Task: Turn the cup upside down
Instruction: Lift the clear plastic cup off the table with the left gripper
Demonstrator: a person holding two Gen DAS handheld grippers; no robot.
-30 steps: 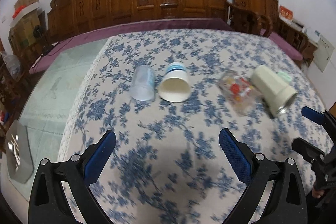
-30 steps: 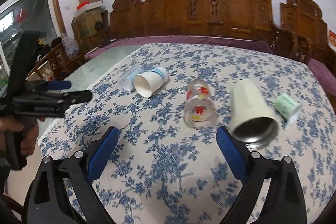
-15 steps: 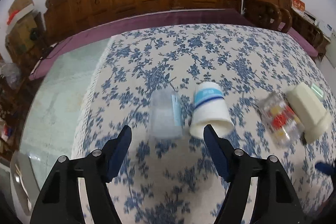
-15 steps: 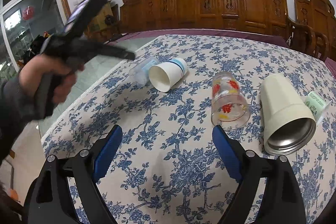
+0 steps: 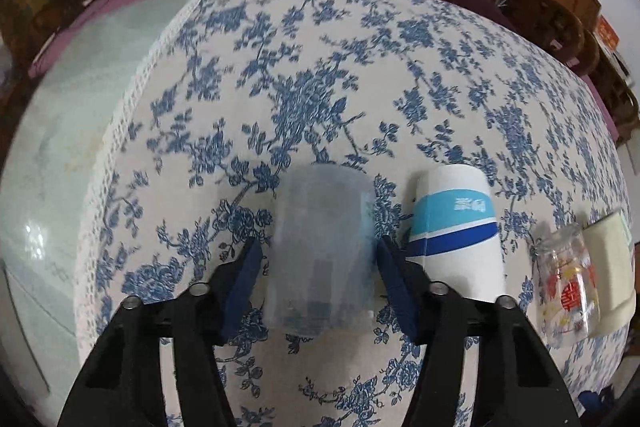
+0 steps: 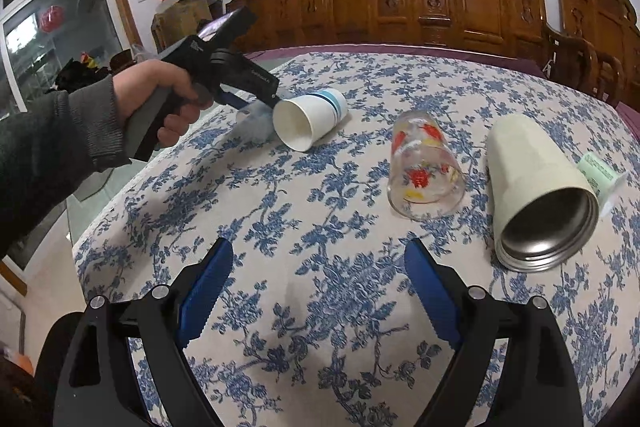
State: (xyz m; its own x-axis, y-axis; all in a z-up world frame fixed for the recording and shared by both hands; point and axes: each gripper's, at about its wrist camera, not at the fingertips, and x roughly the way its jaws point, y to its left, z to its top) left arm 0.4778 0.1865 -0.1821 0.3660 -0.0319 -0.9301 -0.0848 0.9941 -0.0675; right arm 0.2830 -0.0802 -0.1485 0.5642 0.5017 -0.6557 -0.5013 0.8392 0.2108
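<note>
Left claw is straddling the clear plastic cup, its blue pads sitting close against both sides of the cup wall, though whether they are pressing or only flanking it is hard to tell; right claw is hanging spread wide over bare cloth, holding nothing.

Going by size: the counter is carrying a cream cloth with blue flowers and a lace edge; the cream steel-lined tumbler is lying on its side at the right end; the white paper cup with a blue band is lying just beside the clear plastic cup, to its right; the flower-printed glass is lying between the paper cup and the tumbler; a small green-labelled pack is peeking out behind the tumbler.

The clear plastic cup is looking frosted and bluish, on its side near the left edge of the cloth, its mouth toward the left wrist camera.

Half a second ago the left claw was hovering short of the cup with its pads well apart; now it is sitting down around it, and the pads are standing closer together. The right claw is staying spread as before, with its view hardly shifting.
</note>
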